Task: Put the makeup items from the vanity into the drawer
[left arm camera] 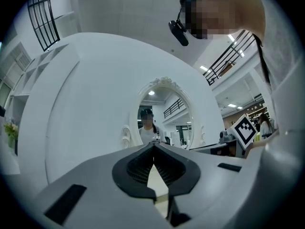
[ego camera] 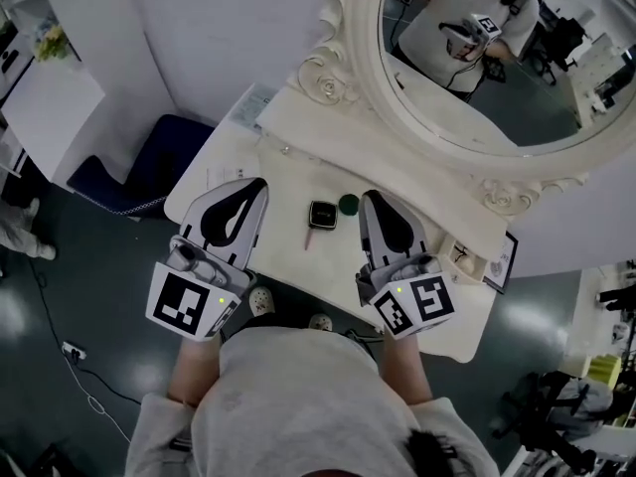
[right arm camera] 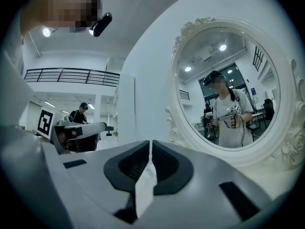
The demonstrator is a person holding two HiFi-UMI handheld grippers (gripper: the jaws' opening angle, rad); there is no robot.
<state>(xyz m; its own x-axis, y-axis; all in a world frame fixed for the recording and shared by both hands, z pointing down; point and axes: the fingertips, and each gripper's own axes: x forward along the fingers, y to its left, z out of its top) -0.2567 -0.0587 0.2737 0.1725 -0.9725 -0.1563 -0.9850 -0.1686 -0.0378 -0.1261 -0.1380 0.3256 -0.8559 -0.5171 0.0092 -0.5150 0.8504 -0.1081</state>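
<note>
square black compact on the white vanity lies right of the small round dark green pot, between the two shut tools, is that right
No. The head view shows the square black compact left of the small round dark green pot, not right of it. The rest stands: both lie on the white vanity, between the shut left tool and right tool.

**Makeup items on vanity: positions**

I count three small items grouped mid-way along the white vanity top (ego camera: 288, 182), in front of the mirror base. The square black compact (ego camera: 322, 215) lies flat, pale centre panel facing up. The round dark green piece (ego camera: 348, 204) sits just beside its upper right corner; contact unclear. The thin pink stick (ego camera: 308, 237) lies flat at the compact's lower left. Two drawer knobs (ego camera: 261, 300) show under the front edge.
</note>
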